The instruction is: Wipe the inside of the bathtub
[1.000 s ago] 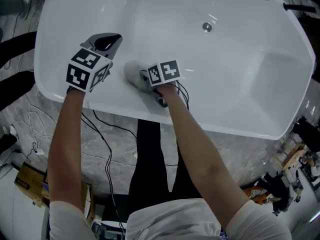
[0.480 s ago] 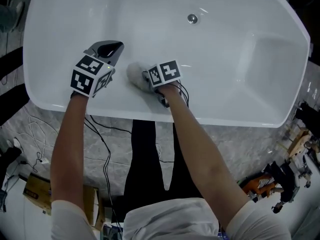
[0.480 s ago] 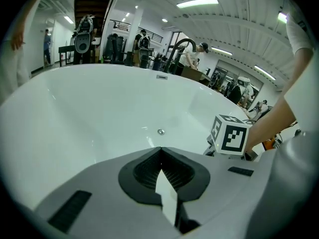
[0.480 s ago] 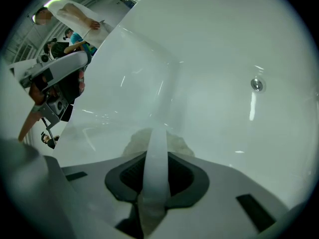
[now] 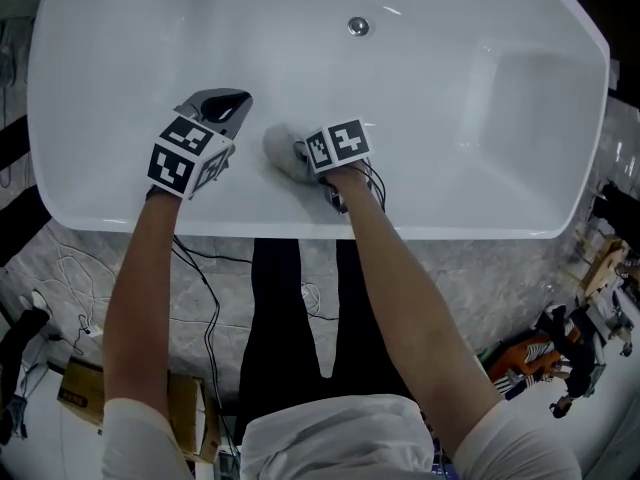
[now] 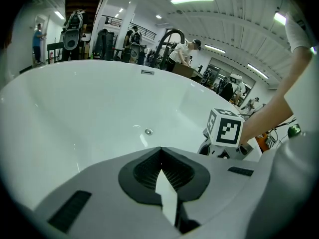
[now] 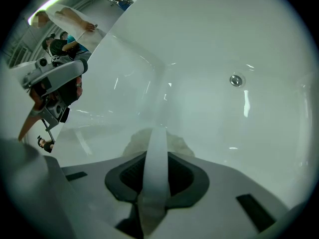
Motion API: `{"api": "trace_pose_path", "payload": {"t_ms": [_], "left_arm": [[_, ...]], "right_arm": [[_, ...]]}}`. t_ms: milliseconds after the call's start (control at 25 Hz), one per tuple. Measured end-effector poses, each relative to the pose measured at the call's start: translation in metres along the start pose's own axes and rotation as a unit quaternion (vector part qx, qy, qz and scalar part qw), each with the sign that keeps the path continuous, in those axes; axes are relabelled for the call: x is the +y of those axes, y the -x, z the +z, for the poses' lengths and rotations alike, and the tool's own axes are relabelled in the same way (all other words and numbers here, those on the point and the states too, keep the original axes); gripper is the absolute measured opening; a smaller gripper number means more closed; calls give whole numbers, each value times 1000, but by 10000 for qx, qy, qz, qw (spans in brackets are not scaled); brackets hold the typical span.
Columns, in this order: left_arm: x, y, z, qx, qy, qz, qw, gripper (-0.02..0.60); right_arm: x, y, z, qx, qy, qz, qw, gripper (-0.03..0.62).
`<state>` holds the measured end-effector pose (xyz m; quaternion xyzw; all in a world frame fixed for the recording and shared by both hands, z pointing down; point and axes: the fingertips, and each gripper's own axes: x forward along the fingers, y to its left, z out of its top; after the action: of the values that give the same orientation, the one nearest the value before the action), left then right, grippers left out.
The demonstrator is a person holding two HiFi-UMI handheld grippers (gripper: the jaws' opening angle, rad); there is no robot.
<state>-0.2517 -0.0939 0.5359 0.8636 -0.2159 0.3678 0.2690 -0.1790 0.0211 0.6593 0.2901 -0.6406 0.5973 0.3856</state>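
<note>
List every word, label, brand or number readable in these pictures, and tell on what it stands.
None: no view shows readable text.
The cubes on the left hand-held gripper and the right hand-held gripper carry only black-and-white square markers, no letters.
The bathtub and the grey cloth show no mark.
The cardboard box on the floor: any print too small to read.

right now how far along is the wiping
No wiped patch shows on the glossy white bathtub, so done area is unclear. The right gripper presses a crumpled grey cloth on the near inner wall; the left gripper is shut, empty. The floor round the metal drain probably remains.
</note>
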Motion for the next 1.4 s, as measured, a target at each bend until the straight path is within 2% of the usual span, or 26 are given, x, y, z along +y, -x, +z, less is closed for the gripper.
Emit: {"api": "trace_pose_path", "payload": {"t_ms": [360,1080,1400], "left_arm": [[-50,-41,17,159,-180,-357,9991,5],[-132,-123,48,438,-359,-694,9960,5],[-167,-151,59,486,-465,-855,9941,5]], "right_arm": [[-50,30,-21,27,-114,-137,9998,94],[-147,90,-61,-71,-357,-221,9991,94],[-175,108,-78,-151,-476,-230,9985,94]]}}
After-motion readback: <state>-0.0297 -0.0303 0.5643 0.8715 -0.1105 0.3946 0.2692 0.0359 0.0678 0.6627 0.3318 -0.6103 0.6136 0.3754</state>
